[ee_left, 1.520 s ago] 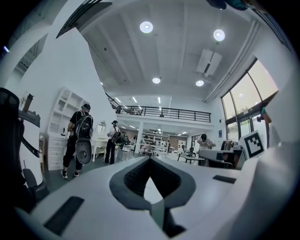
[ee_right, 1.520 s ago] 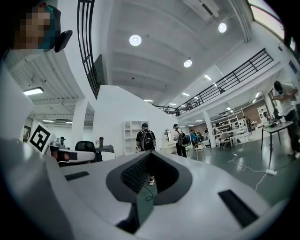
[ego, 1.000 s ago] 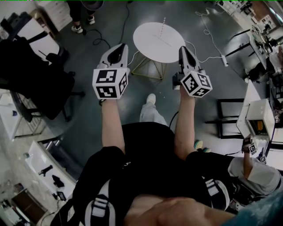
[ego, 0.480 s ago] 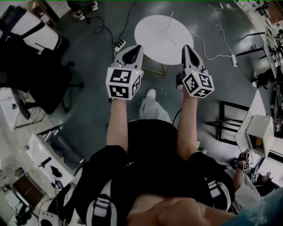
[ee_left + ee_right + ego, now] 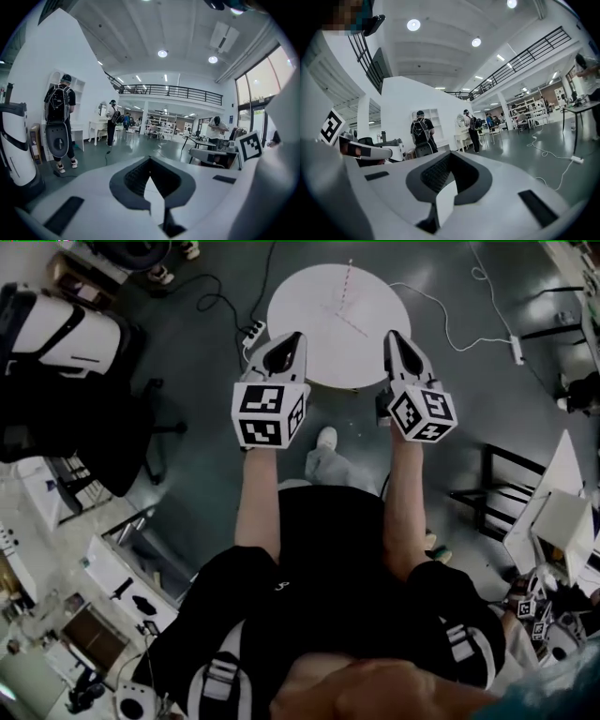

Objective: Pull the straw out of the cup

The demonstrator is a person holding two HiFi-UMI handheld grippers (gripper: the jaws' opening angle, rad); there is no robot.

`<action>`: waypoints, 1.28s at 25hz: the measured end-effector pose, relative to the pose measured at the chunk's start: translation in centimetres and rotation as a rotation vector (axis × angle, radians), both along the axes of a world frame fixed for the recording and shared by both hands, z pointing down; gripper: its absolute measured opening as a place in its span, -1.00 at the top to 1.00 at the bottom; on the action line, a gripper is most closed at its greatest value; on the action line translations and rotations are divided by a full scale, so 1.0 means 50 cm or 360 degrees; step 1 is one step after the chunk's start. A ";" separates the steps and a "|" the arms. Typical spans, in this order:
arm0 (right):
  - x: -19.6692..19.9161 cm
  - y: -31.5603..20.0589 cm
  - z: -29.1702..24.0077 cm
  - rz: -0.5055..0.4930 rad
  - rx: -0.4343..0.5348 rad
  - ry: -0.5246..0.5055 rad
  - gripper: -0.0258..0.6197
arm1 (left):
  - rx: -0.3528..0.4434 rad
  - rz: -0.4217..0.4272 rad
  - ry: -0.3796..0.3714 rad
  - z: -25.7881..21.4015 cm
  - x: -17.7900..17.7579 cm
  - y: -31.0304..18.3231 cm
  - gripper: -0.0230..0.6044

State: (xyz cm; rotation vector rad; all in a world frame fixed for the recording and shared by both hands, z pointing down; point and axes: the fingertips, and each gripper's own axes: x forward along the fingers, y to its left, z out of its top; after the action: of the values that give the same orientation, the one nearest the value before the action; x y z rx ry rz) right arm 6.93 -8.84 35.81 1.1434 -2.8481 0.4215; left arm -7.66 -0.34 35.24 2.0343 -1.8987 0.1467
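While both grippers hang in the air short of the table, we judge the task to be at its approach step; no pull has begun. We hold the left gripper with its jaws together at the tips and nothing between them. Ahead, between the two grippers, stands the round white table. On it a thin striped straw rises near the far side; the cup is too small to make out. The right gripper is likewise closed on nothing, level with the left one. In our judgement the next move is to bring both grippers down over the table and open their jaws. One should steady the cup while the other closes on the straw above the rim.
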 end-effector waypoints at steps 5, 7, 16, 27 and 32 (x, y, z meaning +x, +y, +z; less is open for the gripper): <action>0.103 -0.107 -0.020 0.0112 0.0019 -0.0014 0.87 | 0.0010 0.0074 -0.0041 -0.004 0.072 -0.105 0.92; 0.143 -0.133 -0.020 0.0167 0.0020 -0.0016 0.87 | 0.0006 0.0114 -0.0080 -0.001 0.099 -0.133 0.92; 0.109 -0.188 0.036 0.0110 -0.0076 0.0028 0.87 | 0.0006 0.0147 -0.0001 0.038 0.103 -0.207 0.92; 0.071 -0.287 0.125 0.0176 -0.0229 0.0107 0.87 | -0.0202 0.0160 0.0075 0.151 0.058 -0.342 0.92; 0.039 -0.326 0.173 0.0177 -0.0298 0.0134 0.87 | -0.0300 0.0174 0.0113 0.208 0.037 -0.399 0.92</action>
State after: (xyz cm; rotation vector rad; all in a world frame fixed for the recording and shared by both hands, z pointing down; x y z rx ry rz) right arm 8.89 -25.16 44.43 1.2539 -2.6172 0.6155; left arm -5.80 -20.31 45.66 1.9886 -1.6653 0.2668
